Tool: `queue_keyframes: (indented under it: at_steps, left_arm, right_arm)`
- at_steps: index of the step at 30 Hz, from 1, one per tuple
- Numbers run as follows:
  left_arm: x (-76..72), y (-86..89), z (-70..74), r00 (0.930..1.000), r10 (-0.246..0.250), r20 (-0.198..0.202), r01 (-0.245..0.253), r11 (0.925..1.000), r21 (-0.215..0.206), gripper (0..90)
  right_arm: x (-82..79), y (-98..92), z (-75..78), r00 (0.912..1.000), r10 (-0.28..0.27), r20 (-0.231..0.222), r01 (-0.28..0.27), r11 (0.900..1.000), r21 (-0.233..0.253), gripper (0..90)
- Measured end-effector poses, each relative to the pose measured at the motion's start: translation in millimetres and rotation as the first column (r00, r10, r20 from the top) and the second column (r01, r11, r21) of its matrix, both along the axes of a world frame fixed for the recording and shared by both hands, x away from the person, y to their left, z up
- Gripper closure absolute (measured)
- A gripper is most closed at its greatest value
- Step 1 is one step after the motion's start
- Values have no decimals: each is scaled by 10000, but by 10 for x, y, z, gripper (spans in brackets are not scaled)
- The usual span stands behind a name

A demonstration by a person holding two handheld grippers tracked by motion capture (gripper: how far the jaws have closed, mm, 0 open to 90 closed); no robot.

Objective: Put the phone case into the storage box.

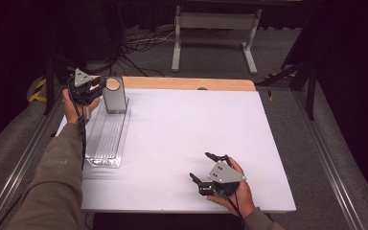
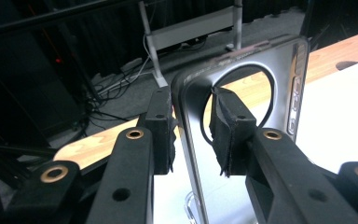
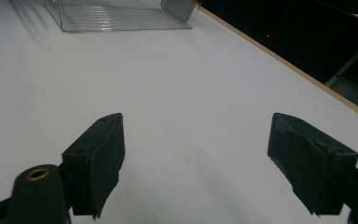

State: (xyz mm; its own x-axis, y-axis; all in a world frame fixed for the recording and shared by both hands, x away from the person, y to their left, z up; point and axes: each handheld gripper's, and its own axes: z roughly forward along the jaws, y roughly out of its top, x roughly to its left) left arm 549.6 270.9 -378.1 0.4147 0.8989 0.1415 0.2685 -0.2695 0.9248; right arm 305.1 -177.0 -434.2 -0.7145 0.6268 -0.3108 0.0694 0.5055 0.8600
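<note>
- The white table (image 1: 187,139) spans the high view, a wooden strip along its far edge
- A clear ribbed tray (image 1: 106,139) lies lengthwise near the table's left edge
- A grey metal plate with a round hole (image 1: 114,96) stands upright at the tray's far end
- The left gripper (image 1: 100,85) is clenched on that plate's edge
- The right gripper (image 1: 205,167) rests spread wide at the near right, holding nothing

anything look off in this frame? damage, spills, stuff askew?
No spills or damage that I can see. Only oddity: the grey metal plate with a round hole stands upright at the far end of the clear ribbed tray, with the left gripper straddling its edge. The right gripper sits open over the bare white table.
</note>
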Motion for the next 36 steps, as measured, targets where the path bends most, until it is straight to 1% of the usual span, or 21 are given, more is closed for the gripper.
queue_keyframes:
  at_steps: [6,7,8,12,16,18,20,24,28,31,33,36]
  left_arm:
    - [-6,-7,-30,9999,75,-123,-76,9999,-128,670]
    - [-13,-15,-31,9998,80,-171,-84,9997,-212,671]
    - [-16,-13,-27,9998,138,-133,-140,9998,-122,670]
    - [-27,-6,-8,9998,165,-92,-166,9998,-76,661]
    - [-35,9,9,9997,233,-40,-233,9997,-95,652]
    - [-40,17,17,9996,271,-41,-271,9996,-91,629]
    - [-43,30,27,9997,248,-5,-249,9996,-153,633]
    - [-48,33,41,9997,260,-6,-260,9997,-25,640]
    - [-50,41,59,9994,340,24,-340,9994,-97,602]
    - [-51,32,73,9989,470,61,-471,9988,105,582]
    - [-59,30,81,9989,461,119,-461,9989,-29,559]
    - [-69,29,94,9988,476,149,-477,9989,32,548]
  right_arm:
    - [-2,-1,3,10000,-12,16,12,10000,21,200]
    - [-1,-3,5,10000,-15,10,14,10000,55,200]
    - [0,-4,4,10000,-22,9,22,10000,55,200]
    - [-2,1,2,10000,-14,15,14,10000,-3,200]
    - [-7,4,7,10000,-7,45,7,10000,-8,200]
    - [-4,-1,9,10000,-35,29,34,10000,24,199]
    - [-4,-1,10,10000,-38,42,38,10000,26,199]
    - [-5,1,10,10000,-31,30,31,10000,30,199]
    - [-4,-5,13,10000,-43,20,43,10000,58,199]
    - [-4,-7,15,10000,-48,28,48,10000,74,200]
    - [-8,-3,13,10000,-45,35,44,10000,66,199]
    - [-8,-1,14,10000,-38,48,37,10000,65,199]
